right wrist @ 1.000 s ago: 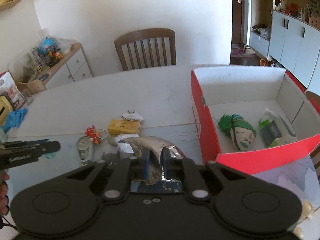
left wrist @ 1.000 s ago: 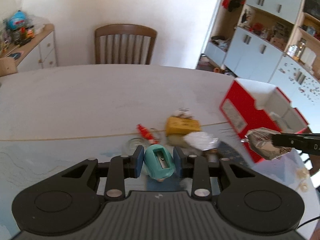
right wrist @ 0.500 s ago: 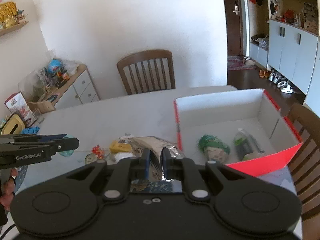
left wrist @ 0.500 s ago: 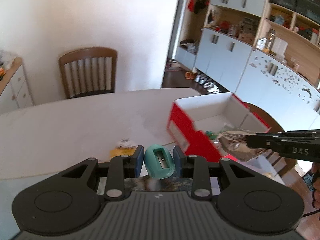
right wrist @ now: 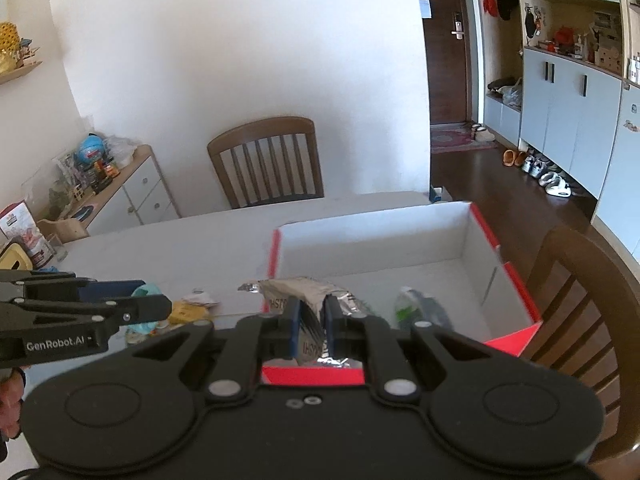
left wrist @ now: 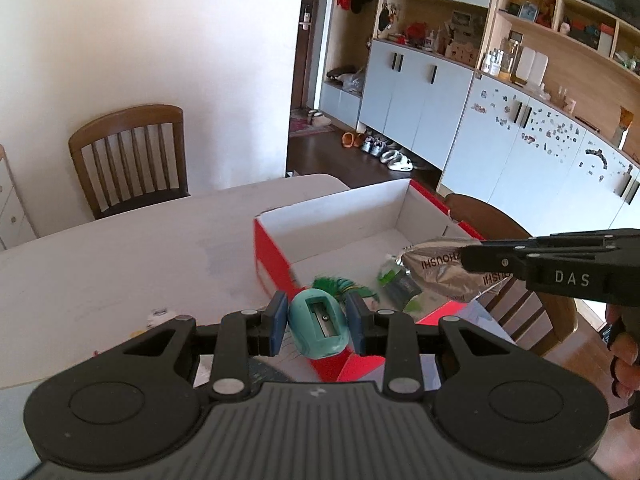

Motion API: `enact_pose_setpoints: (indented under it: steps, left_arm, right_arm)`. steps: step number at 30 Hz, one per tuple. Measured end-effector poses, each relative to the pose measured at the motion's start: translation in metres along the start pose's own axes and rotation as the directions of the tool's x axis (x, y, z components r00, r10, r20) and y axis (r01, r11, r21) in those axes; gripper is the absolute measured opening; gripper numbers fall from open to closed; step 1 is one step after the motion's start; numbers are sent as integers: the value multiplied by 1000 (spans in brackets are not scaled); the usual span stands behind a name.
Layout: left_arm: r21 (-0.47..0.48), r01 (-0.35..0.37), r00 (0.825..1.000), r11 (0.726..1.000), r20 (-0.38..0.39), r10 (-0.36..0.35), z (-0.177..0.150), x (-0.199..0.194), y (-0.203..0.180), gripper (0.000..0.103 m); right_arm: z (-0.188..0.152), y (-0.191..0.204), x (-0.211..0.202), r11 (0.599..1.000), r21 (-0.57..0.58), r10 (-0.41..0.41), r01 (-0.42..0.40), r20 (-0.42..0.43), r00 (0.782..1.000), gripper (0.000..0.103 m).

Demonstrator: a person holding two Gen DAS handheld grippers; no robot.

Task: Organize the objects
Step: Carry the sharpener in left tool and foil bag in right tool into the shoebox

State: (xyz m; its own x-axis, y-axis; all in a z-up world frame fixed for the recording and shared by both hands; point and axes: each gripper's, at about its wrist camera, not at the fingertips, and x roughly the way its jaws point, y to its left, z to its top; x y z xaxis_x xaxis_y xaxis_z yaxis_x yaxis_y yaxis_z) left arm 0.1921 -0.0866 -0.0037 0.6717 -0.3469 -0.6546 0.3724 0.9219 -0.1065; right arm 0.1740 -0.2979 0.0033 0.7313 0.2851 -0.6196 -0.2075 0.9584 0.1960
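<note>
Both claws have risen off the table clutter and swung over to the red box point(left wrist: 272, 252), so both items look ready to drop. Left claw point(left wrist: 318, 322) grips the teal sharpener point(left wrist: 318, 326), box just ahead and below. Right claw point(right wrist: 311, 322) pinches the foil packet point(right wrist: 308, 292) above the box's near wall, tilted down.

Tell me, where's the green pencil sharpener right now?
The green pencil sharpener is pinched in the left tool, centre of the left wrist view, held up by the red box's near corner.
</note>
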Motion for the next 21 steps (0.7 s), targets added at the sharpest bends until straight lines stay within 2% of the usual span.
enact_pose_setpoints:
  steps: [8, 14, 21]
  left_arm:
    - [-8, -19, 999, 1000, -26, 19, 23, 46, -23, 31]
    - [-8, -57, 997, 998, -57, 56, 36, 84, -34, 31]
    - [-8, -67, 994, 998, -91, 66, 38, 126, -51, 31]
  right_arm:
    - [17, -48, 14, 1000, -1, -16, 16, 7, 1000, 11]
    - [24, -78, 40, 1000, 0, -29, 29, -11, 1000, 11]
    - [23, -100, 75, 1000, 19, -15, 16, -45, 999, 11]
